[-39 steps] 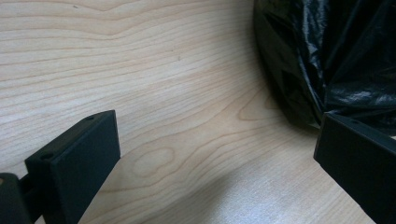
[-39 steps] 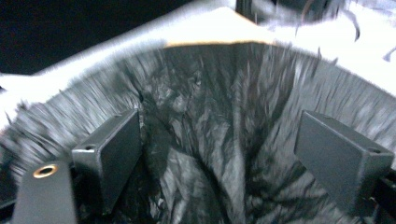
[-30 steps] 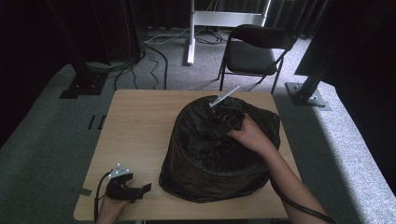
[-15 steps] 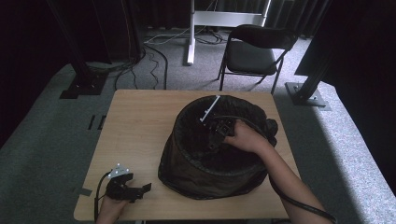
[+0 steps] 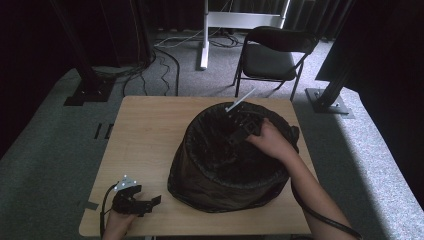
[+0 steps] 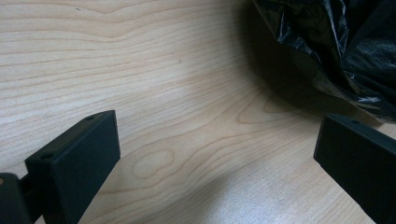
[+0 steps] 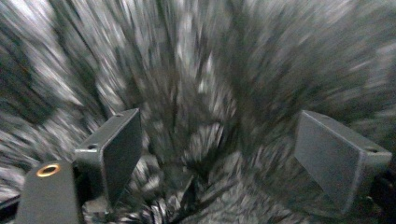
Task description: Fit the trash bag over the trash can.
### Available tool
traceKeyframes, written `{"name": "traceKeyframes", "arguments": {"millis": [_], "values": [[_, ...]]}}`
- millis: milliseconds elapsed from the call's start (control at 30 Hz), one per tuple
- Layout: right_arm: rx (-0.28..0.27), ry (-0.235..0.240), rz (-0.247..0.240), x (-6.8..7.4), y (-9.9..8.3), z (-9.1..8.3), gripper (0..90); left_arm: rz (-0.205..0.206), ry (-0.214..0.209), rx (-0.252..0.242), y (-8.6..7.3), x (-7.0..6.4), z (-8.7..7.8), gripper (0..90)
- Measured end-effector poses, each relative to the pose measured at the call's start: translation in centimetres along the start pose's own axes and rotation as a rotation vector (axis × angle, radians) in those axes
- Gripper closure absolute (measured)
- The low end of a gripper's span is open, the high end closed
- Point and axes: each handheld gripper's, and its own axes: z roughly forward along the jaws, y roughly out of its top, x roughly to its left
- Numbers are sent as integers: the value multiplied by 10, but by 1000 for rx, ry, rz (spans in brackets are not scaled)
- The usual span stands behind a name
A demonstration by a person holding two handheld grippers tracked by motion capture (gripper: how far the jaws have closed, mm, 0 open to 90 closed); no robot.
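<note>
On the light wooden table (image 5: 145, 125), the round bin lined with a black plastic bag (image 5: 227, 160) stands right of centre; the left gripper (image 5: 145, 202) lies at the near-left corner, the right gripper (image 5: 242, 131) inside the bin; a black folding chair (image 5: 272, 52) stands behind

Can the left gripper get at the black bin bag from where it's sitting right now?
Probably yes. The left gripper rests open on the table beside the black bin bag, with bare wood between its fingers and the plastic.

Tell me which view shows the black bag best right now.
The high view: the whole black bag stands open on the table. The left gripper view catches just a crinkled corner; the right gripper view looks into it, badly blurred.
</note>
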Motion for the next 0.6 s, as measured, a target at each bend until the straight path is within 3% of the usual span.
{"name": "traceKeyframes", "arguments": {"millis": [233,300,333,400,500,600], "values": [[-317,97,83,-10,-10,-61,154,-9,2,1,-1,1,-2,6],[-385,98,107,-14,-16,-78,154,-10,2,-5,-1,1,-2,6],[-385,98,107,-14,-16,-78,154,-10,2,-5,-1,1,-2,6],[-460,40,131,-21,-26,-96,153,-7,1,-5,0,1,-2,6],[-503,-54,170,-32,-38,-109,153,-7,2,-3,0,1,-3,6],[-541,-111,210,-42,-52,-119,153,-11,5,-1,0,1,-2,6]]}}
